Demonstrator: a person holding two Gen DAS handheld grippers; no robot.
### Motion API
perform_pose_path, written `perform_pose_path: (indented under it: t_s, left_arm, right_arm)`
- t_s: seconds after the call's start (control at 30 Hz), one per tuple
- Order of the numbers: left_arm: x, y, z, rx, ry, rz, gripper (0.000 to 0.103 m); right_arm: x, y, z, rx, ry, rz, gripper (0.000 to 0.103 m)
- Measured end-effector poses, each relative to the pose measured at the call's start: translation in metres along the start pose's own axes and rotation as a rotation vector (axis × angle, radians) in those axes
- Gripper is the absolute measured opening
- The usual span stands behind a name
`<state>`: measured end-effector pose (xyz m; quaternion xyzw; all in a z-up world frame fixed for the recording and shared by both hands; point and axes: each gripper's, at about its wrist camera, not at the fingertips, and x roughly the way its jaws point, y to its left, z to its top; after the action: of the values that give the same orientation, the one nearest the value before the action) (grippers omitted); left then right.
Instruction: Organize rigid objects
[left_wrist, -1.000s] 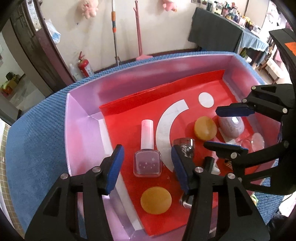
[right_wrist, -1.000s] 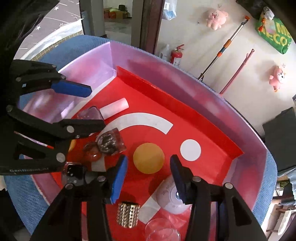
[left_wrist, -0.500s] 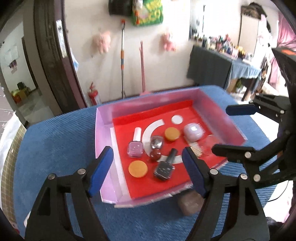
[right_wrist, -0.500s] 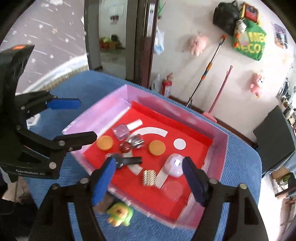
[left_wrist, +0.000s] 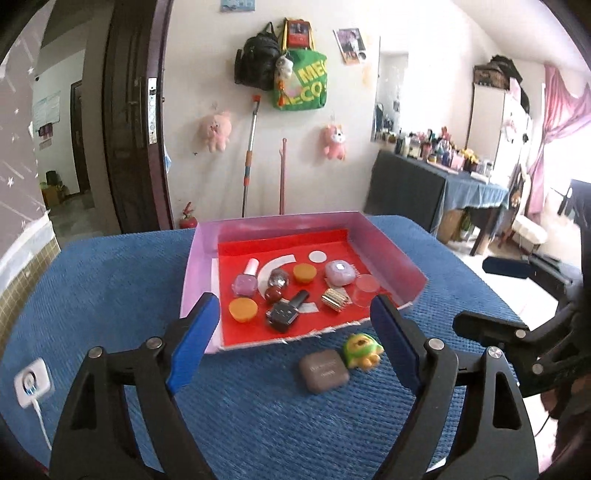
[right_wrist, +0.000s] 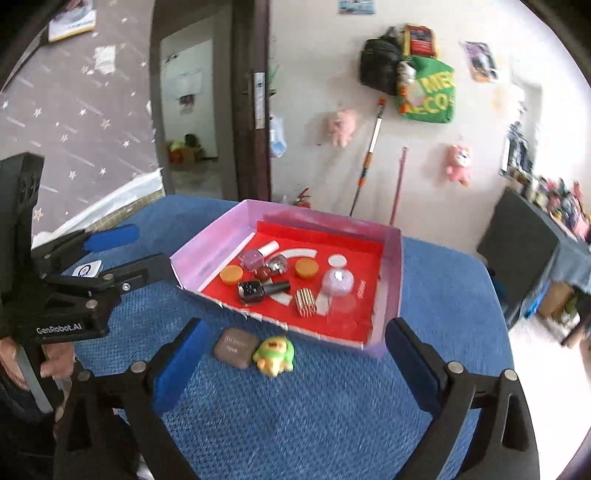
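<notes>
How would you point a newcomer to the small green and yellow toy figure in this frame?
Start at the pink tray with the red floor on the blue cloth. Just outside its open near edge two things lie side by side on the cloth: a flat brown rounded-square case and the toy figure. The figure is the bright green, lumpy one with yellow feet, unlike the plain brown case.

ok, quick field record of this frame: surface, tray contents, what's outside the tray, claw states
surface: blue cloth
tray: pink tray with red liner, near side folded flat
in tray: two orange discs, pink polish bottle, black polish bottle, lilac case, gold ribbed piece
outside tray: brown case, green toy, side by side at the near edge
left claw: opening, empty
right claw: opening, empty
</notes>
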<state>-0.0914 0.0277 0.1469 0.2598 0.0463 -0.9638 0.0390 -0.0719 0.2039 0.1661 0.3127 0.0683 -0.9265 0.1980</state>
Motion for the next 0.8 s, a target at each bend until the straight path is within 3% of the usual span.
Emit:
perform_pose_path:
  t_s: [0.33,0.5,0.8]
  left_arm:
    - [-0.003,-0.017,-0.042,0.021,-0.024,0.02,0.087]
    - [0.001,-0.016,-0.053,0.003,-0.021,0.029,0.087]
    - [0.025,-0.006,-0.073,-0.061,0.058,0.039,0.088]
  right_arm:
    - [-0.007,0.001,-0.057,0.083,-0.126,-0.118,0.102]
    - [0.006,0.002,-0.071,0.105,-0.118,-0.126,0.102]
    - [0.027,-0.007,-0.091,0.149,-0.077,-0.135,0.102]
